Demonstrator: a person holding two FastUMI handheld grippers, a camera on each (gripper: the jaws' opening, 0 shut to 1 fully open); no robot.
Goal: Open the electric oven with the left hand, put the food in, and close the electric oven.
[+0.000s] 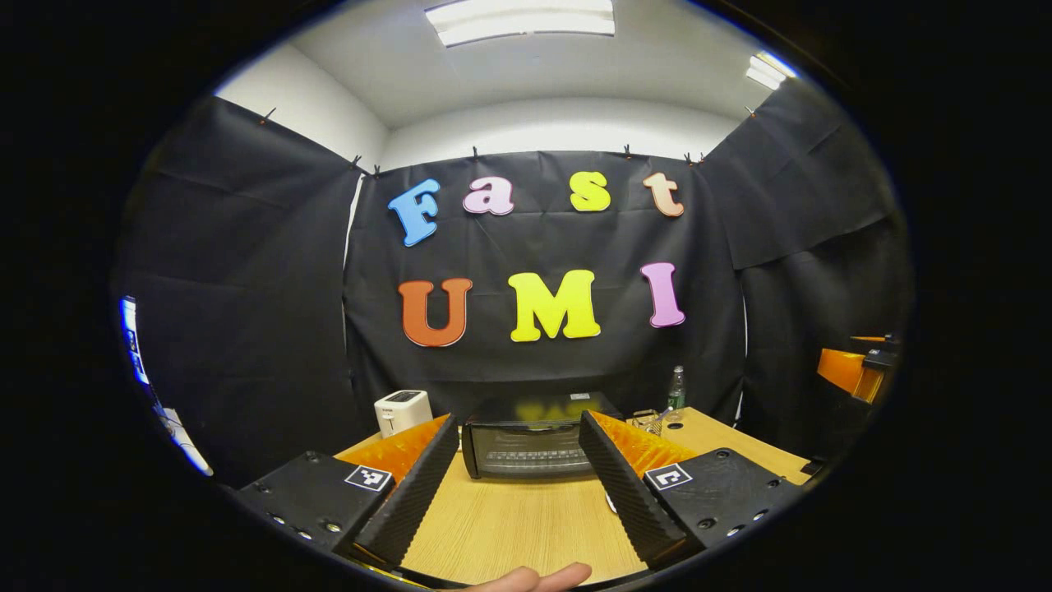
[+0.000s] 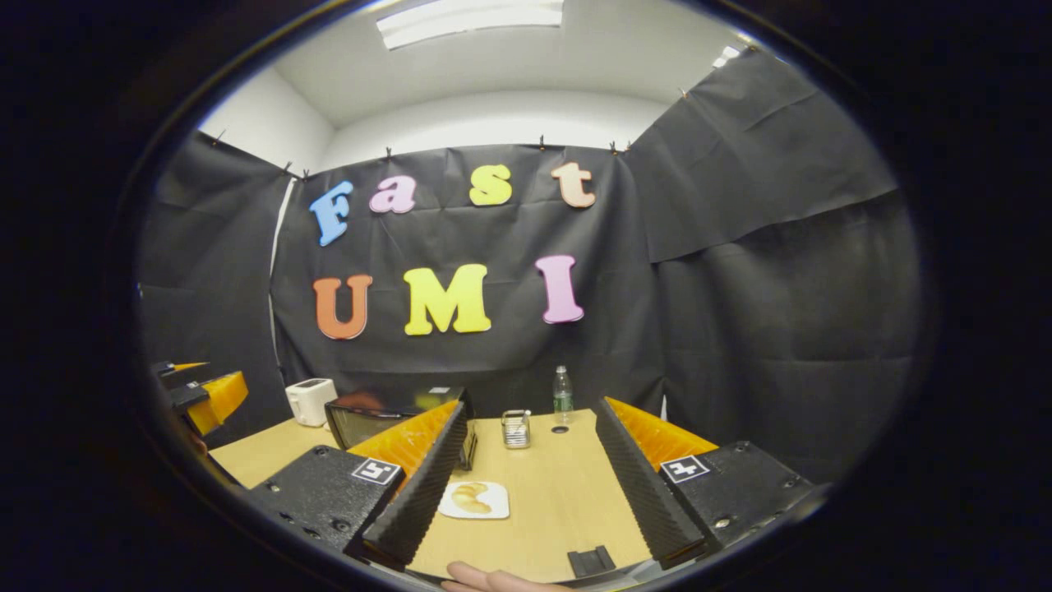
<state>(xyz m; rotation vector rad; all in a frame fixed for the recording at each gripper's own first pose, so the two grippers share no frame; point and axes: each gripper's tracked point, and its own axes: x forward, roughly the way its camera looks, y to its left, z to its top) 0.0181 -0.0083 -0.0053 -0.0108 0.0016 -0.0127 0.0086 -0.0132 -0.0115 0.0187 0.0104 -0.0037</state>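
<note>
Both tools are released, ribbed fingers spread wide: the left tool (image 1: 514,485) and right tool (image 2: 526,493) hover over the wood-grain tabletop (image 1: 526,526). A curved pastry (image 2: 471,496) lies on a white square plate (image 2: 493,510). Beyond it, the boxy, glass-fronted electric oven (image 1: 532,448) sits closed.

Bright ceiling lights (image 1: 519,18), sharp, edges fisheye-bent.

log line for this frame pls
phase: pre-open | oven: door closed, on table | food: on white plate, outside oven | left gripper: open, facing oven | right gripper: open, empty
</note>
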